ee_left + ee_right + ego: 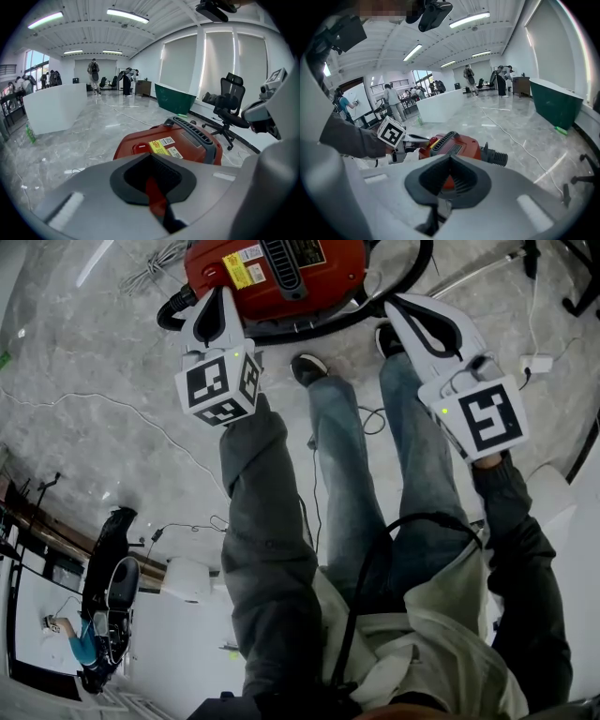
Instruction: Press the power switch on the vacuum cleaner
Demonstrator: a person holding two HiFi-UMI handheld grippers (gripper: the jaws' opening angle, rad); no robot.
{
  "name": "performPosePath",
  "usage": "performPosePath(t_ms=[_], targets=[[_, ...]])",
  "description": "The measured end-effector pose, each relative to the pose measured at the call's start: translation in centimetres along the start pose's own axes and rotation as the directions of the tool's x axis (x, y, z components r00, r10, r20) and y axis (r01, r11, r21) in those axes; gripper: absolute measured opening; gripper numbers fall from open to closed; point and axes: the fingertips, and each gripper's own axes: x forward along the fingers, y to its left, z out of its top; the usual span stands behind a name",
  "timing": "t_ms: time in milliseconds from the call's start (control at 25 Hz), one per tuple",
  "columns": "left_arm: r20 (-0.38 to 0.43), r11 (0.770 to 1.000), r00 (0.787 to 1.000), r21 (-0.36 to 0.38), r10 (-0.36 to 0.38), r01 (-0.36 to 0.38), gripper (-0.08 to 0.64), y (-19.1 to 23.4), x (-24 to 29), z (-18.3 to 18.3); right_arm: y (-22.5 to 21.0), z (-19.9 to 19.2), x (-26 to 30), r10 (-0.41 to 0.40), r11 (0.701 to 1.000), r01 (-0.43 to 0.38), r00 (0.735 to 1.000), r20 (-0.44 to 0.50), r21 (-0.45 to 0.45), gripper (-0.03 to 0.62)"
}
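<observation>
The red vacuum cleaner (309, 282) stands on the floor at the top of the head view, with a black handle grille and a yellow label on top. In the left gripper view its body (187, 150) lies just beyond the jaws, and a red power switch (140, 148) shows at the near left corner, beside the label. My left gripper (219, 298) is shut and empty, its tip over the vacuum's near left edge, close to the switch; whether it touches is unclear. My right gripper (396, 307) is also shut and empty, by the vacuum's near right side.
A black hose (417, 273) curls round the vacuum's right side, and its port (499, 158) sticks out. Thin cables (112, 409) run over the marble floor. The person's shoe (309, 367) is just before the vacuum. An office chair (232, 105), a green bin (174, 98) and a white counter (54, 110) stand farther off.
</observation>
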Motion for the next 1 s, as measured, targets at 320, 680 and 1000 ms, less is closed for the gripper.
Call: performPosePath(t_ms=[320,680,1000], targets=[[0.061,0.999,0.997,-0.001,0.053,-0.053,0.003,1.4,0.5,2.3,-0.2,-0.7,-0.1,0.003,1.000,-0.002,1.000,-0.007,0.012,0.002],[0.052,0.998,0.997,0.010,0.057,-0.057,0.003,2.1,1.2,2.5,-0.2,-0.5,0.2,0.002,1.000,-0.002,1.000,-0.011,0.024,0.002],[0.032,0.998,0.998,0.025,0.054,-0.055,0.003,2.1,1.3,2.4,-0.3,-0.5,0.5,0.003,0.999,-0.003,1.000,-0.013,0.033,0.002]])
